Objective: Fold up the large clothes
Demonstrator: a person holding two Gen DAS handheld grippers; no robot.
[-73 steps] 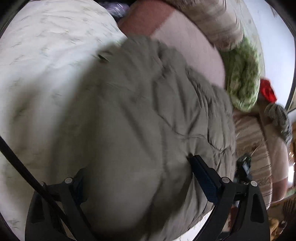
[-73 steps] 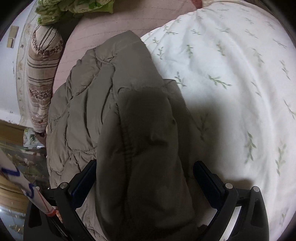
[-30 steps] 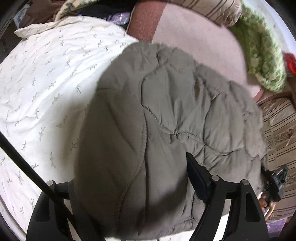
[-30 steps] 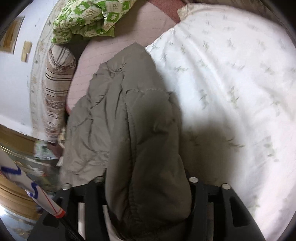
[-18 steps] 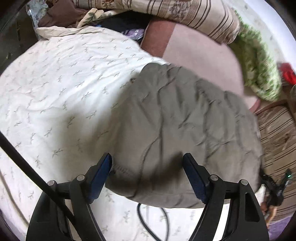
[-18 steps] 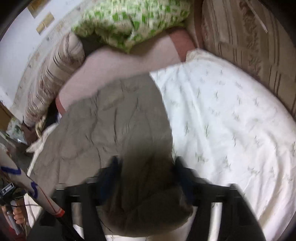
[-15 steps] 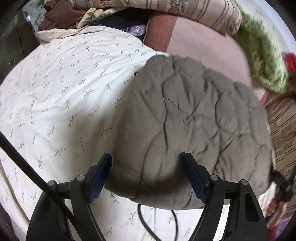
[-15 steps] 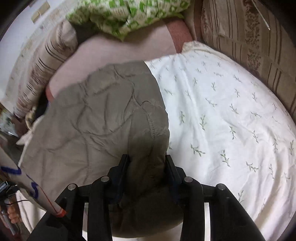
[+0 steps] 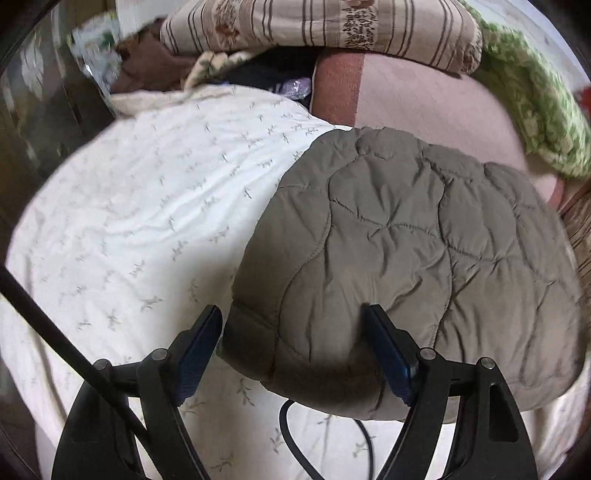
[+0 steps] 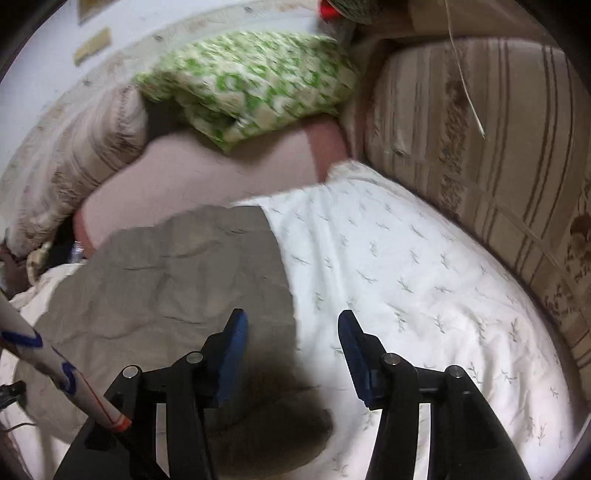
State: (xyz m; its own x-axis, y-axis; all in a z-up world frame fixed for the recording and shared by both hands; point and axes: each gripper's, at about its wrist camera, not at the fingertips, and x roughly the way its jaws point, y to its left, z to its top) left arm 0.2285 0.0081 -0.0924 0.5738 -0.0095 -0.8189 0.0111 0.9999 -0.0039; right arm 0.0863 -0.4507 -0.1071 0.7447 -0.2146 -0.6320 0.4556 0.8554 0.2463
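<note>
A grey-olive quilted jacket (image 9: 406, 251) lies folded on a white leaf-print quilt (image 9: 147, 206). My left gripper (image 9: 293, 314) is open, its fingers standing either side of the jacket's near edge, not clamped on it. In the right wrist view the jacket (image 10: 173, 280) lies at the left on the quilt (image 10: 406, 280). My right gripper (image 10: 291, 321) is open and empty, just above the jacket's right edge.
Striped cushions (image 9: 332, 26) and a green patterned pillow (image 10: 251, 88) lie along the back. A pink mattress cover (image 9: 424, 99) shows beyond the jacket. A striped sofa back (image 10: 480, 129) stands at the right. A black cable (image 9: 295, 435) loops under the jacket's near edge.
Both grippers have let go of the jacket fold and pulled back. The right gripper, shut on the fabric half a second ago, is now open. The jacket lies flat.
</note>
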